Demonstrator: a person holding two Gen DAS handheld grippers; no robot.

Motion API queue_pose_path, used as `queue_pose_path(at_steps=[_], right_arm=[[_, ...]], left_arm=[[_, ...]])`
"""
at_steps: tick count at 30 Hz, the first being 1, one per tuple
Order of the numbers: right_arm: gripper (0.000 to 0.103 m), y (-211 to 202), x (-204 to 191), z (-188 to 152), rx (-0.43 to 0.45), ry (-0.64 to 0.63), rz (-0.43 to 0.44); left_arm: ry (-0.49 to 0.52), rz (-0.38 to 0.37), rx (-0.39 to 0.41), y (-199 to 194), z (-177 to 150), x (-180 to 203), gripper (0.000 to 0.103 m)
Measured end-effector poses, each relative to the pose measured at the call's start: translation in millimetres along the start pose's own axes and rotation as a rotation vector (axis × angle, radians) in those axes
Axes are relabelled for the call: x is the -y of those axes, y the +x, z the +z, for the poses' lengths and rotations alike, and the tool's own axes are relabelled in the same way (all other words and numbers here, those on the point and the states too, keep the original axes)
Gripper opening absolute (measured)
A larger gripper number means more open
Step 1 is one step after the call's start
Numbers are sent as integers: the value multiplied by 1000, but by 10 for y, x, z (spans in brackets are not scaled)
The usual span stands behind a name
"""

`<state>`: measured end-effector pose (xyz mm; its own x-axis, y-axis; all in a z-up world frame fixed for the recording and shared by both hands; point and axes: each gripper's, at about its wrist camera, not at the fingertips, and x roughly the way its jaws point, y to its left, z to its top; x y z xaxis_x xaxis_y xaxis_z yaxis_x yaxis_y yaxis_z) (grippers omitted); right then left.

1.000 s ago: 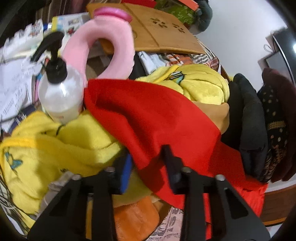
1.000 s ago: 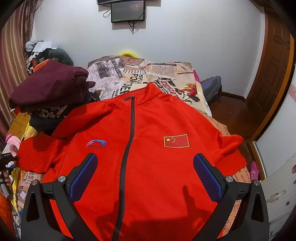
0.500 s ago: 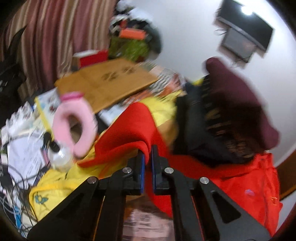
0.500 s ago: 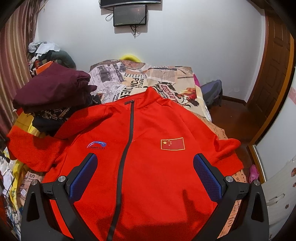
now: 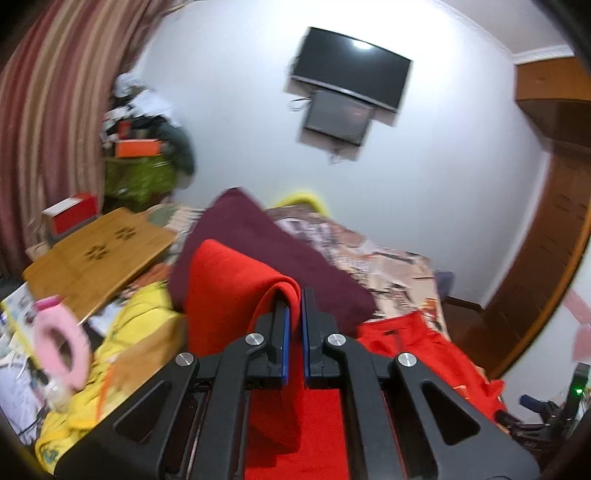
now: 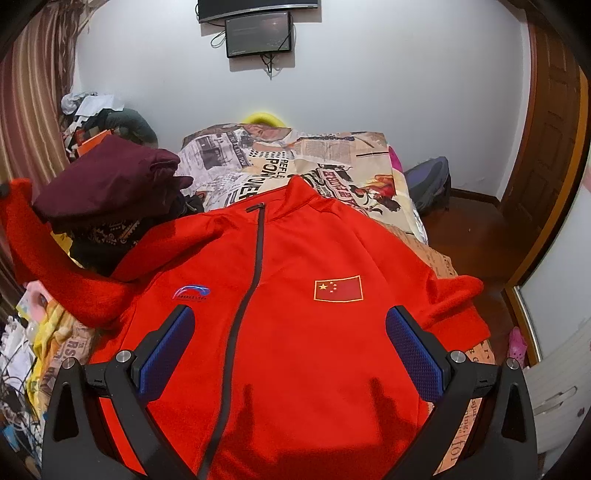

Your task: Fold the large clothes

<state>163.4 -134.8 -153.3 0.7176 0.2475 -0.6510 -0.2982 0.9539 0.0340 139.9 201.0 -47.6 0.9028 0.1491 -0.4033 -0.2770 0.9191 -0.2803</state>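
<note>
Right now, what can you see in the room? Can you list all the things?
jacket: one, red, spread flat on the bed, zip up
sleeve: one, red, lifted off the bed
folded clothes: one pile, maroon on top, beside the jacket
bedsheet: one, newspaper print, under the jacket
screens: two, black, on the white wall
wooden board: one, brown, beside the bed
neck pillow: one, pink, in the clutter
yellow cloth: one, by the pillow
left tool: shut on the sleeve
right tool: open, above the jacket
</note>
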Motion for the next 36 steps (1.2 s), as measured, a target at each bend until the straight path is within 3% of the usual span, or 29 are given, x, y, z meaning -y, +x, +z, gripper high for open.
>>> queue_pose_path(at_steps=[9,15,20,27,31,36], right_arm=[[103,-28,196,-26,16,32,2],[103,-65,310,-20,35,31,-25],[103,-102,409,-30,41,34,-41],[103,-109,526,-61,30,33,-74],[103,-102,579,-82,18,32,-89],[103,-107,589,-72,17,25,-98]], left_arm=[[138,-187,-103,442,-120,986,4],[244,-322,-240,763,-425,1684,4],[331,-401,-399,995,-891,2115,4],[381,-442,-628,1255,-1563,2211,4],[423,-437,-687,1241,-1808,2221,5],[455,-413,-683,1194,-1771,2124,28]])
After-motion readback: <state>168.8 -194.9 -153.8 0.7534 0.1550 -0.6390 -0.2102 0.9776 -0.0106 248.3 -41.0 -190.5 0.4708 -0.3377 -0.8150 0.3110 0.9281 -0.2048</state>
